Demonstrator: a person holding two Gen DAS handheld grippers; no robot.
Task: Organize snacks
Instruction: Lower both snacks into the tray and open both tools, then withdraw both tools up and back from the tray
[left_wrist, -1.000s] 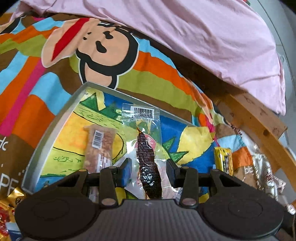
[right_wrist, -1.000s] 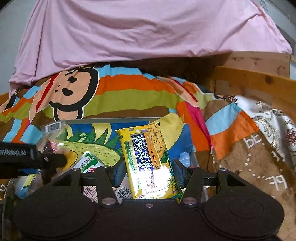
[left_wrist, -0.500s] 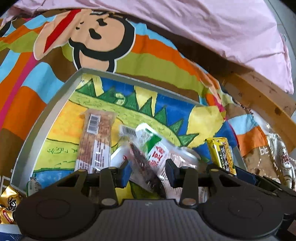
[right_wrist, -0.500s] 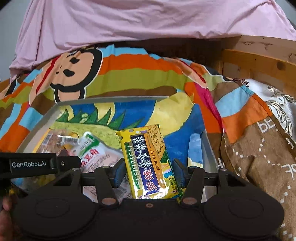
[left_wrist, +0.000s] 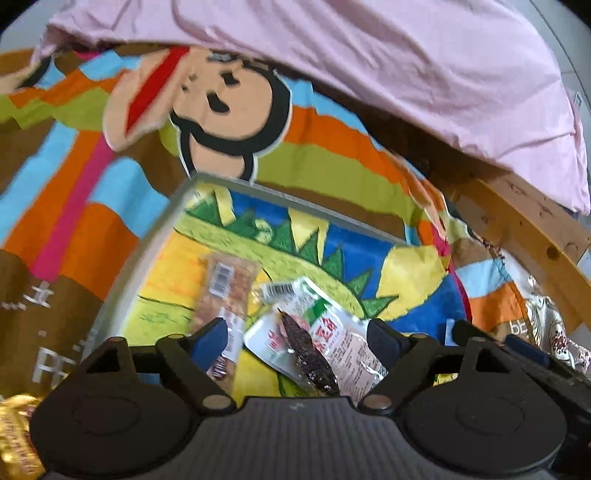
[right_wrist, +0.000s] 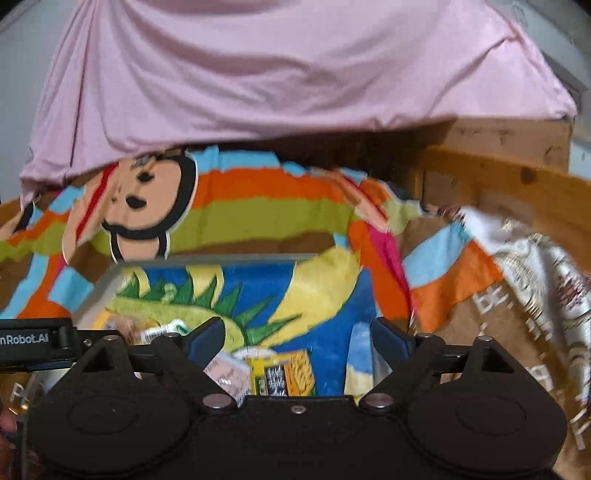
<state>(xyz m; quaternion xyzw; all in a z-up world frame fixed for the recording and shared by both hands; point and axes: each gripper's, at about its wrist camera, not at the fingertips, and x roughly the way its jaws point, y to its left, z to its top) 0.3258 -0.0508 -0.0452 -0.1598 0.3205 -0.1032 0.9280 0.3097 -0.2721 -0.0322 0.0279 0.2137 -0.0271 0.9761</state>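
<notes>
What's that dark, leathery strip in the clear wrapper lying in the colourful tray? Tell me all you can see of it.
The dark strip is a long, wrinkled brown-black piece, pointed at its far end, sealed in a clear plastic wrapper with a barcode label at the top. It lies slanted in the tray, resting on a white and green packet, beside a peanut bar. The left claw stands open around it, its pads clear of the wrapper. Its near end is hidden behind the claw's body.

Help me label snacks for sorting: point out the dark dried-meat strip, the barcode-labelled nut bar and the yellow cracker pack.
Dark dried-meat strip (left_wrist: 308, 356): left wrist view, middle of the strip.
Nut bar (left_wrist: 225, 286): left wrist view, upper half near its barcode.
Yellow cracker pack (right_wrist: 284, 373): right wrist view, visible top end.
</notes>
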